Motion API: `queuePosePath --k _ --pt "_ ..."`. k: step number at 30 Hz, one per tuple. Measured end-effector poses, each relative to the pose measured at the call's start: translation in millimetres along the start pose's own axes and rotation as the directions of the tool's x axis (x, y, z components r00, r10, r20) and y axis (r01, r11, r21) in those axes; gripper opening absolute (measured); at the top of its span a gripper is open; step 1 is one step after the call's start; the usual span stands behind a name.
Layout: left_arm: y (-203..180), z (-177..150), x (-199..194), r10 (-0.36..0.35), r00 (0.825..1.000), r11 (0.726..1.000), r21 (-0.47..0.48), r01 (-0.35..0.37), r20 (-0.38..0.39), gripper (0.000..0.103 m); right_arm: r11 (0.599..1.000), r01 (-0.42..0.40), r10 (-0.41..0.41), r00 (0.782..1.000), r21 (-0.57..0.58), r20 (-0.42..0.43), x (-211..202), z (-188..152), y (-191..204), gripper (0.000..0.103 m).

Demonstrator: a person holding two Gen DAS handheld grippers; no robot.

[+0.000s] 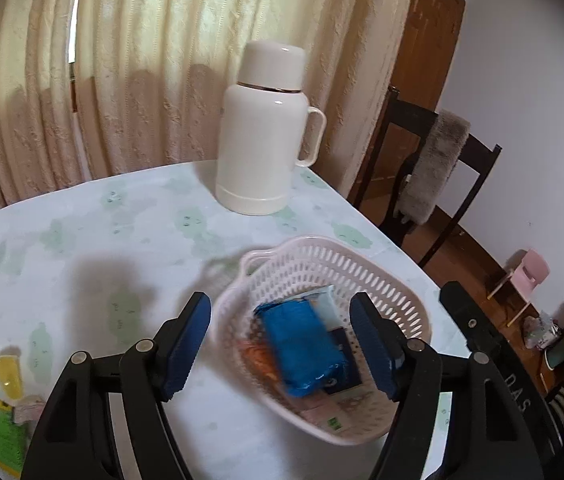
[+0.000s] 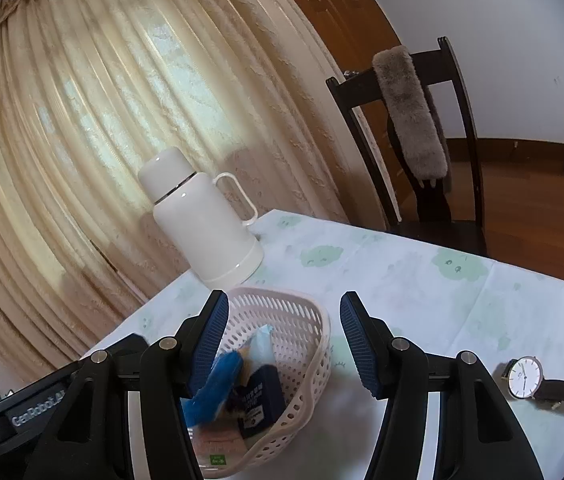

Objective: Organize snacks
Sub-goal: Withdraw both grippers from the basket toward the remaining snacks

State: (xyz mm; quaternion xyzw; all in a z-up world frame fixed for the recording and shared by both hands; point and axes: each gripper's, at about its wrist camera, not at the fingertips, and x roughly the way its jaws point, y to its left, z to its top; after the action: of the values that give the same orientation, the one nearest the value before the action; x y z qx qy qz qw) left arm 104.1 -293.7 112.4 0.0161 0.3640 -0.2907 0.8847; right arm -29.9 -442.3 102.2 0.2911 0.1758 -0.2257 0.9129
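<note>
I see the white perforated basket (image 1: 385,280) on the table (image 1: 82,248), holding a blue snack packet (image 1: 301,348) on top, a dark blue packet (image 2: 260,404) beside it, and an orange one (image 1: 258,360) underneath. My left fingers (image 1: 283,350) stand apart above the basket, the blue packet lying loose between them, untouched. My right fingers (image 2: 283,344) are about half open and hold nothing. A yellow and green snack (image 1: 2,420) lies on the table, left.
</note>
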Motion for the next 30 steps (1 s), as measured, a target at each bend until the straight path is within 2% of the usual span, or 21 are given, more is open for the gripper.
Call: queuePosePath --k 9,15,26,30 --pt "28 -7 -22 0.086 0.996 0.995 -0.046 -0.086 0.012 0.069 0.999 -0.042 0.042 0.999 -0.015 0.01 -4 -1 4 0.059" --pt "49 -14 -42 0.15 0.988 0.986 -0.082 -0.147 0.03 0.071 0.99 -0.116 0.114 0.993 -0.081 -0.024 -2 -6 20 0.06" --pt "99 -26 -71 0.299 0.954 0.944 -0.157 -0.291 0.029 0.073 0.959 -0.223 0.212 0.974 -0.177 -0.078 -3 -18 44 0.062" --pt "121 -30 -80 0.342 0.94 0.924 -0.191 -0.332 0.021 0.074 0.939 -0.28 0.261 0.958 -0.198 -0.118 -2 -22 51 0.062"
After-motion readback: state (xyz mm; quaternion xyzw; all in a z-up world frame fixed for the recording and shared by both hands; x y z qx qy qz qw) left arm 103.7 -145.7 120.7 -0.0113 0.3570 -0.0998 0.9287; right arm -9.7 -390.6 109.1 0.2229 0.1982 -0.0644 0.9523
